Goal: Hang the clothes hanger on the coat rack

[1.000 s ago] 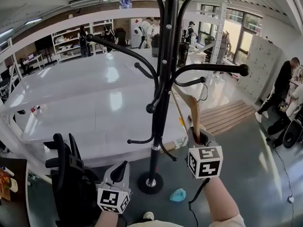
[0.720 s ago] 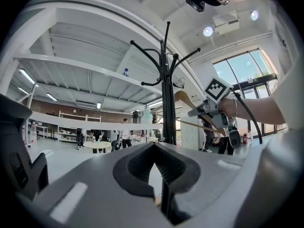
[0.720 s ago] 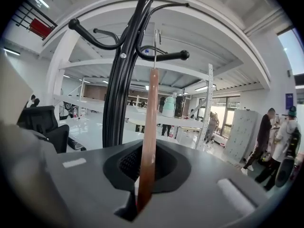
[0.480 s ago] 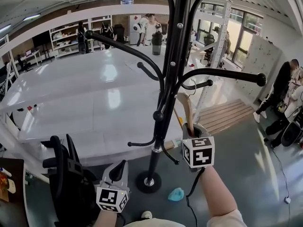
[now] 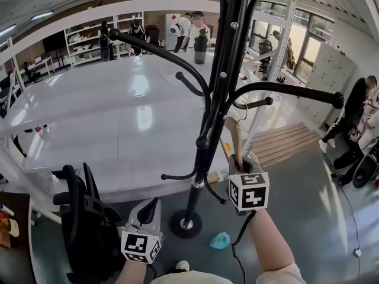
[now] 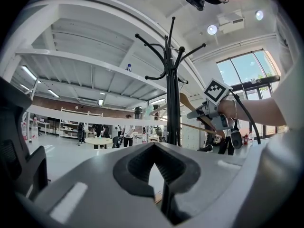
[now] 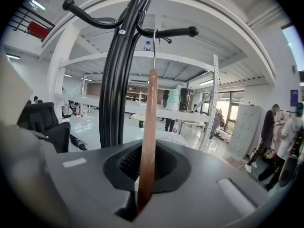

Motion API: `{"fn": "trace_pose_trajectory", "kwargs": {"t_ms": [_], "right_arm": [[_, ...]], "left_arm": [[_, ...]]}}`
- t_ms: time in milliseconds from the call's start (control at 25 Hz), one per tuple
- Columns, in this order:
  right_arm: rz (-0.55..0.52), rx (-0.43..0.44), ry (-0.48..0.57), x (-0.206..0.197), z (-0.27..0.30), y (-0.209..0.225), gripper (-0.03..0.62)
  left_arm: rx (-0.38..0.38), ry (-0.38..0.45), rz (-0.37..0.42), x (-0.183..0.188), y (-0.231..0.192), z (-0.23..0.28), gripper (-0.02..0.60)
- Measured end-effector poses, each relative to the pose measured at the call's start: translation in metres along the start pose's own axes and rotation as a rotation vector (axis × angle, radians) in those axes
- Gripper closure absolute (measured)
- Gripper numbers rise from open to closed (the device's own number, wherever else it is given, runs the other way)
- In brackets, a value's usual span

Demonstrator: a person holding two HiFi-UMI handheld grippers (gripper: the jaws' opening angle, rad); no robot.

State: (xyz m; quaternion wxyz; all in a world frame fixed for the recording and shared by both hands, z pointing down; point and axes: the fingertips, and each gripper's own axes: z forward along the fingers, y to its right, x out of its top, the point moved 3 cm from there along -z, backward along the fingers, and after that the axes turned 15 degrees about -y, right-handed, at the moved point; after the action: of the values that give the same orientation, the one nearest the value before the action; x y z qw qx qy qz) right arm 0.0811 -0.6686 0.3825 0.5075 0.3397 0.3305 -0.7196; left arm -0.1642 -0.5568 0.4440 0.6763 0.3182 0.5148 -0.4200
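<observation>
The black coat rack (image 5: 208, 123) stands on the floor before me, and its curved arms spread overhead. My right gripper (image 5: 240, 158) is just right of the pole, shut on a wooden clothes hanger (image 5: 233, 134) that it holds nearly upright. In the right gripper view the hanger (image 7: 148, 127) rises from between the jaws. Its metal hook (image 7: 153, 46) reaches up to a ball-tipped arm (image 7: 175, 32); whether it rests on that arm I cannot tell. My left gripper (image 5: 151, 207) hangs low at the left, shut with nothing in it (image 6: 159, 184).
A black office chair (image 5: 83, 218) stands close at the lower left. A large white table (image 5: 118, 117) lies behind the rack. A blue cloth (image 5: 221, 241) lies by the rack's base (image 5: 186, 223). A wooden pallet (image 5: 284, 144) and a person (image 5: 354, 102) are at the right.
The right gripper has shifted slightly left toward the pole, and the hanger has turned from tilted to nearly upright. The left gripper has stayed low and shut.
</observation>
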Motion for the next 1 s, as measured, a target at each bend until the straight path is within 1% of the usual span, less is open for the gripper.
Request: {"fn": "trace_pose_trajectory", "kwargs": {"t_ms": [240, 320, 360, 440, 480, 520, 600, 720, 800, 880, 1000], "right_arm": [[0.017, 0.025, 0.023, -0.002, -0.001, -0.003, 0.559], [0.034, 0.047, 0.038, -0.005, -0.002, -0.004, 0.539], [0.044, 0.060, 0.051, -0.006, -0.003, -0.004, 0.491], [0.054, 0.078, 0.087, -0.008, -0.008, -0.005, 0.345], [0.055, 0.081, 0.106, -0.007, -0.012, -0.004, 0.285], [0.056, 0.083, 0.126, -0.005, -0.016, -0.004, 0.247], [0.060, 0.087, 0.166, 0.000, -0.028, -0.002, 0.213], [0.075, 0.100, 0.237, 0.008, -0.052, 0.002, 0.204], [0.091, 0.114, 0.295, 0.012, -0.071, 0.005, 0.220], [0.096, 0.122, 0.348, 0.014, -0.090, 0.008, 0.250], [0.086, 0.110, 0.394, 0.009, -0.115, 0.011, 0.322]], "left_arm": [[0.017, 0.002, -0.007, 0.000, 0.003, -0.005, 0.581], [0.022, 0.004, -0.009, 0.000, 0.004, -0.008, 0.581], [0.024, 0.004, -0.009, 0.000, 0.005, -0.010, 0.581], [0.026, 0.003, -0.008, 0.000, 0.008, -0.014, 0.581], [0.027, 0.003, -0.007, -0.001, 0.009, -0.016, 0.581], [0.030, 0.003, -0.006, -0.001, 0.010, -0.018, 0.581], [0.035, 0.005, -0.005, 0.000, 0.011, -0.021, 0.581], [0.037, 0.011, -0.002, 0.002, 0.017, -0.025, 0.581], [0.033, 0.017, 0.003, 0.004, 0.024, -0.029, 0.581], [0.031, 0.024, 0.009, 0.005, 0.031, -0.032, 0.581], [0.027, 0.036, 0.018, 0.005, 0.043, -0.036, 0.581]]}}
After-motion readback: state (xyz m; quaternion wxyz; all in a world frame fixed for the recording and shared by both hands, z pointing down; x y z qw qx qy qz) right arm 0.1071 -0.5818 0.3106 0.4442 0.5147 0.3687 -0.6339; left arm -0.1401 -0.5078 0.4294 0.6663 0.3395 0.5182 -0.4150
